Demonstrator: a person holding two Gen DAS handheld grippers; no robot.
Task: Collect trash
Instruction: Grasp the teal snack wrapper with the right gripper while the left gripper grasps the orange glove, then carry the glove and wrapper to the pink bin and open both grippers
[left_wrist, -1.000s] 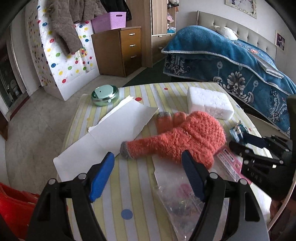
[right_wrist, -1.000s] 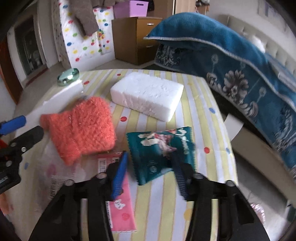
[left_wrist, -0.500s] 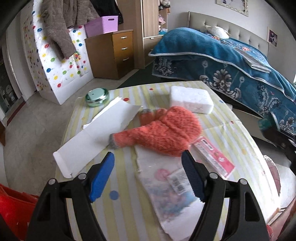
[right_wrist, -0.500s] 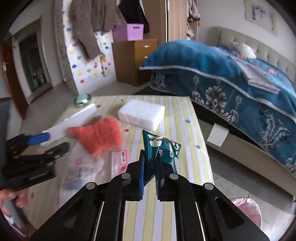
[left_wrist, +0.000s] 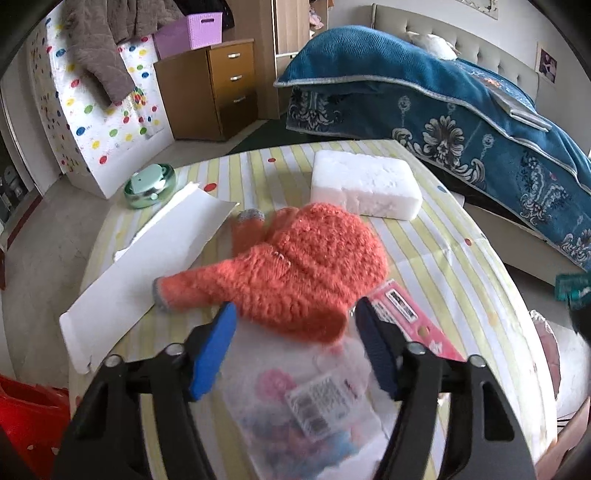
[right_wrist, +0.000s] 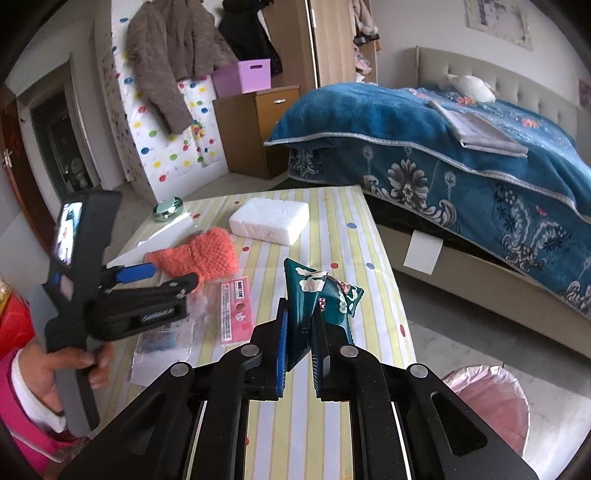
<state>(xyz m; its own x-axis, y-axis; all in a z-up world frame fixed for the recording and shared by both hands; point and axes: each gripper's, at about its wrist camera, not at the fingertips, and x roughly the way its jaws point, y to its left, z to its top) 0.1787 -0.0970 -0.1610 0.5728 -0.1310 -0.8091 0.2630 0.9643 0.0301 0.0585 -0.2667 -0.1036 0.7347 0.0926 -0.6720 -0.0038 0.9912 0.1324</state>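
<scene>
Holding the teal snack wrapper clamped between the right gripper fingers, lifted clear of the striped table, with the pink-lined bin waiting low to their right. Closing the left gripper jaws over the clear plastic bag, nothing pinched yet; pink packet just right of those fingers, white card and foam block beyond, all waiting. Blurring the bag's print; cutting off the bin's far rim; not telling whether the orange glove counts as trash.

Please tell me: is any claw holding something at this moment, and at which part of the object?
The right claw holds the teal snack wrapper, pinched at its lower edge. The left claw holds nothing; its jaws are closing above the clear plastic bag.
</scene>
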